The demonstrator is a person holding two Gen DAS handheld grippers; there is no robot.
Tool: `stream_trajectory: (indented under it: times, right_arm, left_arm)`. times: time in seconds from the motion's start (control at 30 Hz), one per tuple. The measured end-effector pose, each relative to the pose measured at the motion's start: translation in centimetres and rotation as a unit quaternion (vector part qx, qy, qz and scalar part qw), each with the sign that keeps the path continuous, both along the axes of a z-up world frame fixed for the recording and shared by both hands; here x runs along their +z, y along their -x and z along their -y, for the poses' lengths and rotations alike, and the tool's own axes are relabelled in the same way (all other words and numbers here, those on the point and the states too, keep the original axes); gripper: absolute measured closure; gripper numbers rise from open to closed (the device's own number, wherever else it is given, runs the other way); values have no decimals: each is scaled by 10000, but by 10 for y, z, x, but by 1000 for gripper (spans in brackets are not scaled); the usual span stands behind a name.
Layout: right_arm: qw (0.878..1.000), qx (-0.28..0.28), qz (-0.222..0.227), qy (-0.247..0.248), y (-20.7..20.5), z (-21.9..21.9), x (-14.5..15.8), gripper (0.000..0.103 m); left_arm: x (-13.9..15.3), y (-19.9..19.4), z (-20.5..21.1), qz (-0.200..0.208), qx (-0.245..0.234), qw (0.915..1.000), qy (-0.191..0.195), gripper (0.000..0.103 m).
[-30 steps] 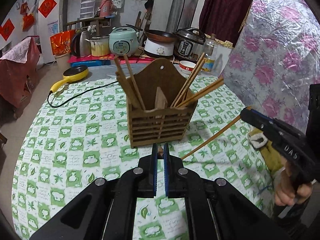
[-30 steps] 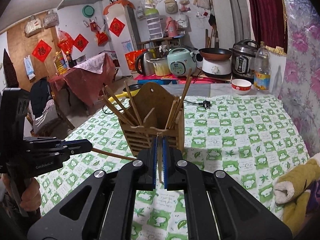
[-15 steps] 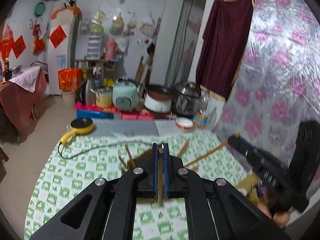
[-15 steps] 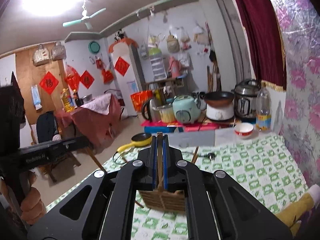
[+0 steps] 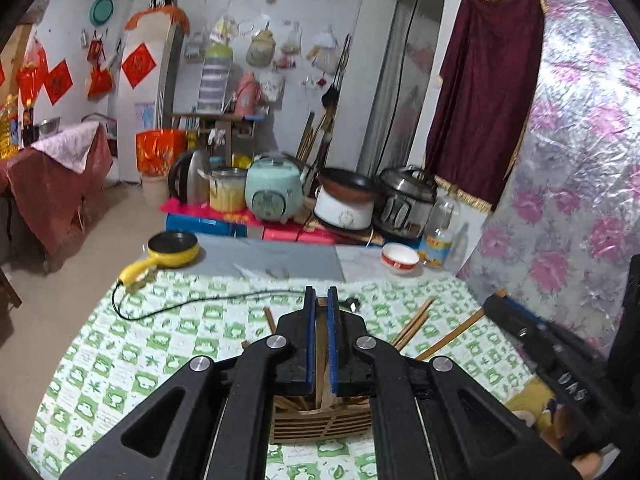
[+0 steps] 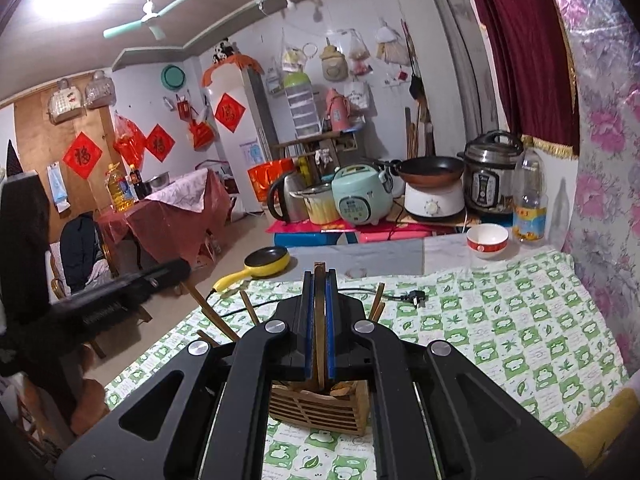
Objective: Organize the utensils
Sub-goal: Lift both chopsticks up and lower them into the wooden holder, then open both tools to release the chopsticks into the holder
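Two hand-held grippers hover over a wooden utensil holder (image 5: 320, 426) standing on a surface covered with a green-and-white checked cloth (image 5: 132, 360). The left hand-held gripper (image 5: 321, 300) is clamped on a chopstick (image 5: 320, 356) that runs down between its blue pads toward the holder; the right hand-held gripper (image 6: 319, 276) likewise grips a chopstick (image 6: 319, 320), its tip poking just past the fingertips. In the left wrist view the holder sits directly under the fingers, with other chopsticks (image 5: 412, 328) fanning out to the right of them, and the right hand-held gripper enters at the right edge, pinching a chopstick of its own there, with part of the person's hand (image 5: 576, 444) below it. That view alone takes in the full drop of the dark red curtain (image 5: 484, 92) beside the flowered foil wall. The right wrist view alone shows the ceiling fan (image 6: 148, 20), the ceiling light, the black plug (image 6: 416, 299) lying on the cloth and a yellow stuffed toy (image 6: 596, 432) at lower right; the left hand-held gripper appears blurred at its left edge. Both views share the yellow frying pan (image 5: 172, 246), the red-and-white bowl (image 6: 487, 240) and a row of cookers (image 6: 492, 172) behind the surface.
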State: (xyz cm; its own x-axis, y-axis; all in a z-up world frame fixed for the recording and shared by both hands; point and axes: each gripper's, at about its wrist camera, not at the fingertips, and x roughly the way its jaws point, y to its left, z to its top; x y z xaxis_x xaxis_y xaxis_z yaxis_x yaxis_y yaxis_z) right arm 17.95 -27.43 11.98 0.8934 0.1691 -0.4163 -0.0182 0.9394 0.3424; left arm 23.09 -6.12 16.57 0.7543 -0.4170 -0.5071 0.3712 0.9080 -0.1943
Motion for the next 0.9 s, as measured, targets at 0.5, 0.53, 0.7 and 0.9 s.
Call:
stream_trajectory:
  times: [0.5, 0.53, 0.7, 0.9]
  right_arm:
    - [9987, -125, -451, 212, -14, -6, -24, 67]
    - [9987, -160, -420, 227, -12, -5, -23, 66]
    - [9987, -277, -374, 222, -9, -1, -22, 44]
    - [9984, -399, -379, 122, -8, -2, -24, 21]
  left_arm:
    - [-20, -20, -23, -490, 419, 9977, 224, 22]
    - [-19, -19, -24, -472, 448, 9976, 214, 21]
    - [-17, -17, -26, -409, 580, 9974, 151, 8]
    - [-12, -13, -25, -125, 906, 9957, -177, 6]
